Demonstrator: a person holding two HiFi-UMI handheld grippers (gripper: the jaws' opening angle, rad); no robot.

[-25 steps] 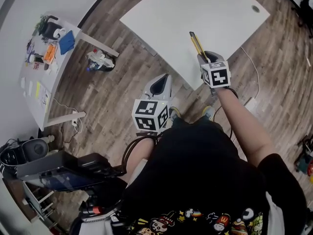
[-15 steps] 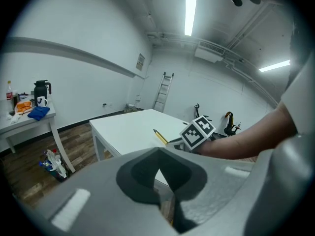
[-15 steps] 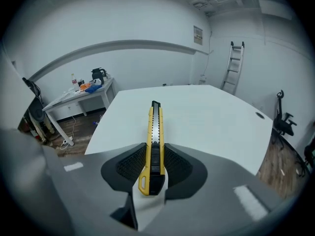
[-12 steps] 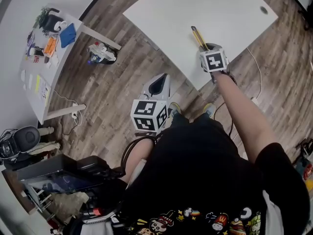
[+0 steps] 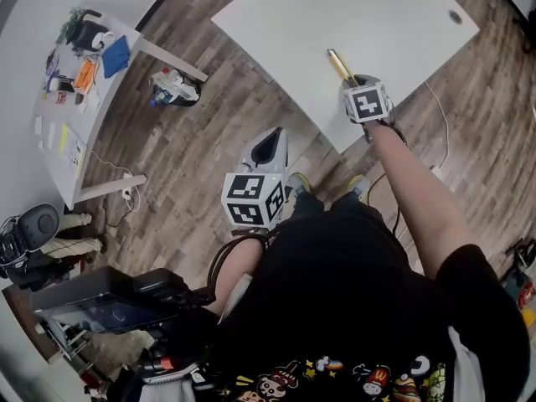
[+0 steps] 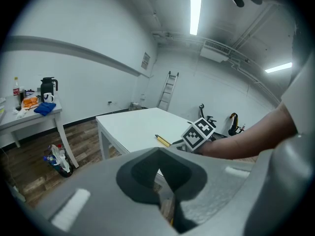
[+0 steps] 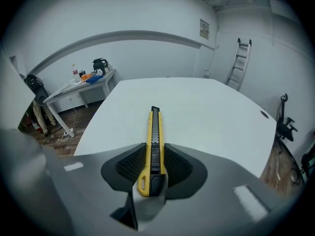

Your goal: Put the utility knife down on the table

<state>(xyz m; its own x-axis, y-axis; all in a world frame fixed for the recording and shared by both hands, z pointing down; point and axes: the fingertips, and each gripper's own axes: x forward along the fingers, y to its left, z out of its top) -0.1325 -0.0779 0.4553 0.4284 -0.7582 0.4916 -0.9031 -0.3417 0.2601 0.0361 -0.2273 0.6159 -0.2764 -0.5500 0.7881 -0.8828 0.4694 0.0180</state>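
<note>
My right gripper [image 5: 355,83] is shut on a yellow utility knife [image 5: 339,65], which points away from me over the near edge of the white table [image 5: 335,15]. In the right gripper view the knife [image 7: 154,141] lies lengthwise between the ribbed pads [image 7: 132,163], its black slider end nearest the camera and its tip out over the table [image 7: 206,107]. The right gripper [image 7: 154,166] holds it above the tabletop. My left gripper [image 5: 271,146] hangs over the wooden floor near my body, shut on nothing. Its own view [image 6: 160,176] shows the knife [image 6: 162,140] from the side.
A side table [image 5: 52,147] with a kettle, a blue cloth and small items stands at the far left. A bag [image 5: 172,90] lies on the floor beside it. A cable hole [image 5: 455,16] marks the white table's far corner. A ladder [image 7: 241,58] leans on the back wall.
The right gripper has carried the knife a little farther over the table's edge since a second ago. Over the last half second it has barely moved. The left gripper has stayed put.
</note>
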